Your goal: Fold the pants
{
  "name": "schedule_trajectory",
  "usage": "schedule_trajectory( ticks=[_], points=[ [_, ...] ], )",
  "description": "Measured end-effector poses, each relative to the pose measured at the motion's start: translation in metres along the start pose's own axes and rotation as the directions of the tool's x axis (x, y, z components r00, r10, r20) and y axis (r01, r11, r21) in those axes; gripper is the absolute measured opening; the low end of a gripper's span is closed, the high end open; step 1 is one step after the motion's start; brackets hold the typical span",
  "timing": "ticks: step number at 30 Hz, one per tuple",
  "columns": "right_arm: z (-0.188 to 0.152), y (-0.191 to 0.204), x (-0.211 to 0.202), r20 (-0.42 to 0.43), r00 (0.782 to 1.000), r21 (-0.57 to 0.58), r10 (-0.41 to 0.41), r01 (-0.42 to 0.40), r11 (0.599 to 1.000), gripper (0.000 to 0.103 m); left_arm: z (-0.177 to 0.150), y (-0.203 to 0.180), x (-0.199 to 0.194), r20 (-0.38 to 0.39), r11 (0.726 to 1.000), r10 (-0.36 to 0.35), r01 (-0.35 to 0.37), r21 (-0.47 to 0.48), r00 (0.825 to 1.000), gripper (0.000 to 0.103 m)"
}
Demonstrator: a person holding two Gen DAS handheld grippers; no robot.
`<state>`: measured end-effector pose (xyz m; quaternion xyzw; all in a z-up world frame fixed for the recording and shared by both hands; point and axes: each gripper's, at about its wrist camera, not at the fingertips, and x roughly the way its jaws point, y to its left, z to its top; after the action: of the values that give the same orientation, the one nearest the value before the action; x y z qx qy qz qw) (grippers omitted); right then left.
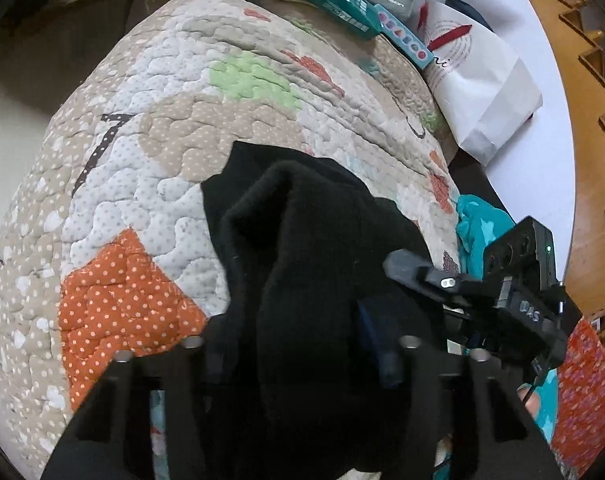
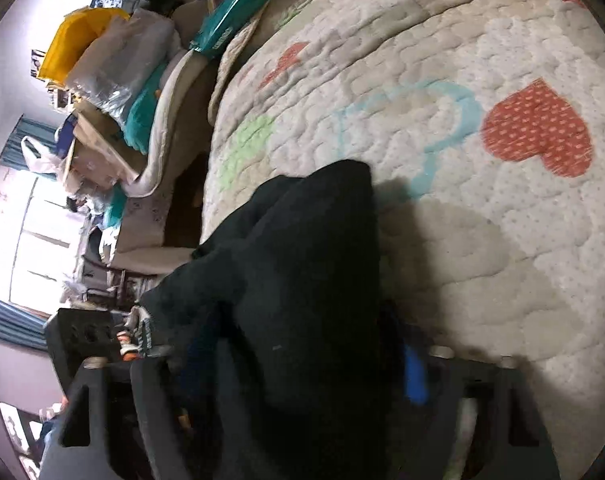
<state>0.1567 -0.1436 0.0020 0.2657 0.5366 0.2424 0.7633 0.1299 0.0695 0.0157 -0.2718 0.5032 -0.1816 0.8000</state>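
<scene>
The black pants (image 1: pixel 302 248) hang bunched over the patchwork quilt (image 1: pixel 150 184), so no neat fold is finished yet. The left gripper (image 1: pixel 298 356) and the right gripper (image 2: pixel 302 364) each have cloth between their fingers; whether either is clamped on it, I cannot tell.

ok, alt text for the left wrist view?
Black pants bunched between the left gripper jaws, draped over a quilt patterned with orange and green patches. The right gripper reaches in from the right; boxes and a white paper bag lie beyond.
</scene>
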Motion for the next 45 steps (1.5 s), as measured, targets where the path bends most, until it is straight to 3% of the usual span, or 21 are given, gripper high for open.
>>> schedule_trajectory(
  ticks=[3,6,12,16,25,28,31,33,35,39,42,45],
  points=[
    [-0.003,0.013,-0.006,0.011,1.0,-0.047,-0.025,0.026,0.999,0.05,0.0,-0.005,-0.006,0.005,1.0,0.004,-0.004,0.011,1.0,0.037],
    [-0.003,0.024,-0.013,0.026,0.999,-0.068,-0.023,0.025,0.997,0.044,0.003,-0.011,-0.011,0.013,1.0,0.01,-0.01,0.022,1.0,0.036],
    [0.015,0.058,-0.025,0.046,0.998,-0.142,-0.033,0.039,0.989,0.042,0.03,-0.016,-0.026,0.049,1.0,-0.003,0.002,0.014,0.999,0.036],
    [0.045,0.075,-0.02,0.066,0.997,-0.167,-0.05,0.061,0.984,0.042,0.058,-0.015,-0.027,0.078,1.0,-0.016,0.017,-0.008,0.997,0.036],
    [0.109,0.078,0.02,0.072,0.983,-0.2,-0.169,0.18,0.963,0.042,0.122,-0.003,0.021,0.067,0.999,0.039,-0.038,-0.008,0.997,0.037],
    [0.128,0.067,0.034,0.062,0.977,-0.184,-0.203,0.211,0.96,0.042,0.135,0.002,0.037,0.048,0.999,0.052,-0.052,-0.002,0.998,0.042],
    [0.136,0.051,0.044,0.059,0.968,-0.143,-0.244,0.25,0.958,0.054,0.145,0.019,0.049,0.031,0.997,0.052,-0.05,-0.052,0.998,0.05],
    [0.137,0.041,0.047,0.064,0.965,-0.113,-0.255,0.261,0.959,0.07,0.145,0.031,0.051,0.022,0.995,0.005,-0.003,-0.1,1.0,0.057],
    [0.139,0.032,0.046,0.058,0.967,-0.078,-0.247,0.251,0.965,0.078,0.148,0.039,0.053,0.009,0.99,-0.038,0.039,-0.138,0.999,0.058],
    [0.138,0.023,0.039,0.068,0.966,-0.051,-0.248,0.252,0.966,0.082,0.148,0.045,0.05,0.005,0.978,-0.095,0.094,-0.185,0.995,0.062],
    [0.137,0.017,0.041,0.074,0.958,-0.067,-0.278,0.283,0.957,0.09,0.145,0.058,0.044,0.005,0.954,-0.15,0.146,-0.263,0.989,0.062],
    [0.136,0.007,0.044,0.067,0.962,-0.037,-0.265,0.268,0.963,0.092,0.14,0.063,0.022,0.029,0.948,-0.135,0.138,-0.287,0.99,0.062]
  ],
)
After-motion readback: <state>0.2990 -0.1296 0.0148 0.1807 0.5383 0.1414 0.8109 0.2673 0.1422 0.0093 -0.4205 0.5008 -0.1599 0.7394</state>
